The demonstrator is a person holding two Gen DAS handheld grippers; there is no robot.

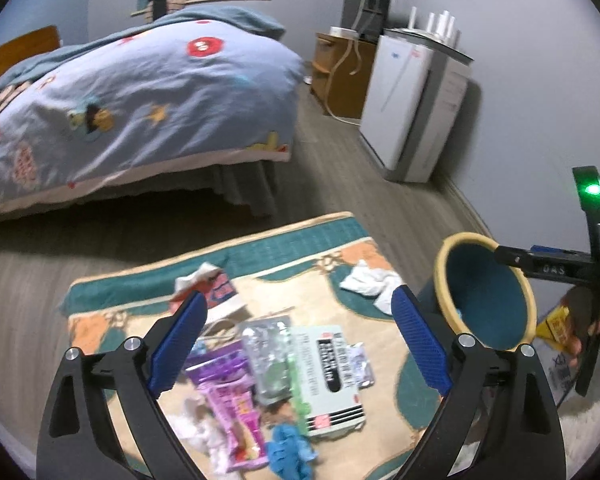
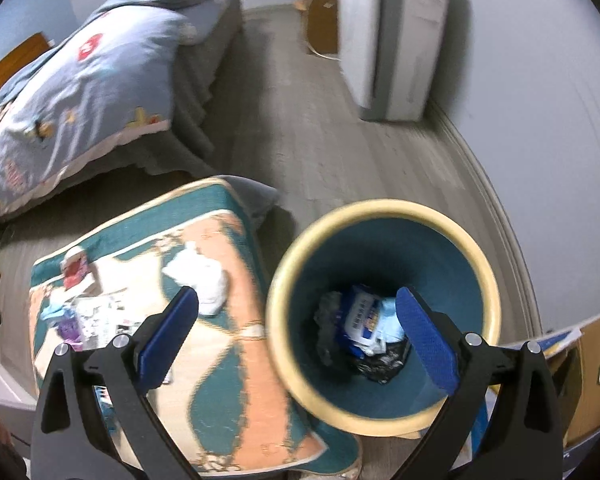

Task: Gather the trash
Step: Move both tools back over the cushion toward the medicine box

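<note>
Left gripper (image 1: 298,344) seen spread wide, nothing held, above wrappers (image 1: 236,392) and a flat box (image 1: 332,376) scattered on a patterned rug (image 1: 292,240). Crumpled tissue (image 1: 368,280) lies farther out, near the bin (image 1: 452,248). Right gripper (image 2: 298,334) likewise spread, empty, over the bin's rim; trash (image 2: 364,320) visible inside. Wood floor (image 2: 300,120), bed (image 1: 140,92), white cabinet (image 1: 404,100) beyond.
</note>
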